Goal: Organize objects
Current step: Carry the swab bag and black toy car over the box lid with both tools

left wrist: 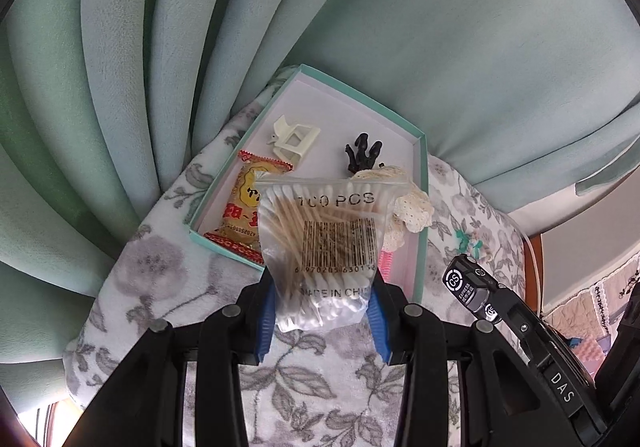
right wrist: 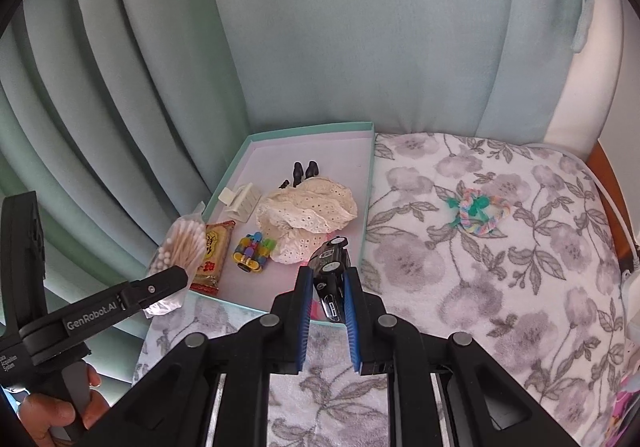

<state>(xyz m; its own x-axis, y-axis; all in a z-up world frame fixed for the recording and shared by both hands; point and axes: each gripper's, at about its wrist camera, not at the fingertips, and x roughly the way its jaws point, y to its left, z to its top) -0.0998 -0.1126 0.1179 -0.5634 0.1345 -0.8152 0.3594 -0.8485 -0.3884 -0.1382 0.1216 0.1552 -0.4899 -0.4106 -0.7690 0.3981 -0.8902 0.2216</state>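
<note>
both pairs of fingers are clamped: left gripper [left wrist: 324,307] on a bag of cotton swabs [left wrist: 320,247], right gripper [right wrist: 328,287] on a black toy car [right wrist: 330,267]. teal box [right wrist: 368,207] sits at twelve o'clock of each, rope ring [right wrist: 482,213] at two o'clock of the right.

teal box [right wrist: 224,187] with a pale pink inside, grey floral blanket [right wrist: 500,247], mint curtains [right wrist: 360,27], cream lace cloth [right wrist: 312,211], pastel rainbow rope toy [right wrist: 482,213].
</note>
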